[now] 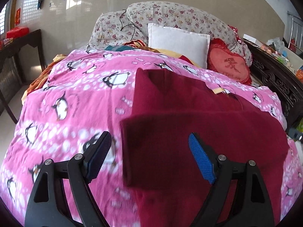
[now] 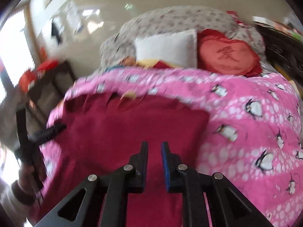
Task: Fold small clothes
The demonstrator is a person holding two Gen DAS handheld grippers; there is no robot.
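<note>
Along the bottom edge of the left wrist view, the left gripper (image 1: 149,151) is hovering with its fingers spread wide and holding nothing; the dark red garment (image 1: 198,132) is lying beneath and ahead of it, filling the lower right of the frame. At the bottom centre of the right wrist view, the right gripper (image 2: 154,162) is showing its fingers drawn nearly together with a narrow gap; whether any cloth is caught between them cannot be told, as the frame is blurring. The garment (image 2: 123,132) is resting partly folded on the pink penguin quilt (image 1: 66,104), one layer overlapping another at the frame's centre.

Risk, as a judgement: with neither gripper plainly pinching the cloth, the upper layer may be sliding or springing open, and the soft quilt may be bunching beneath a pressing finger, skewing the fold line.

Farther up the frame, a white pillow (image 1: 178,43) and a red heart cushion (image 1: 229,64) are leaning against a floral bolster (image 1: 170,17), on which a black hanger (image 1: 126,23) is lying. A dark wooden table (image 1: 20,43) is standing at the left edge. None of these is obstructing the garment.
</note>
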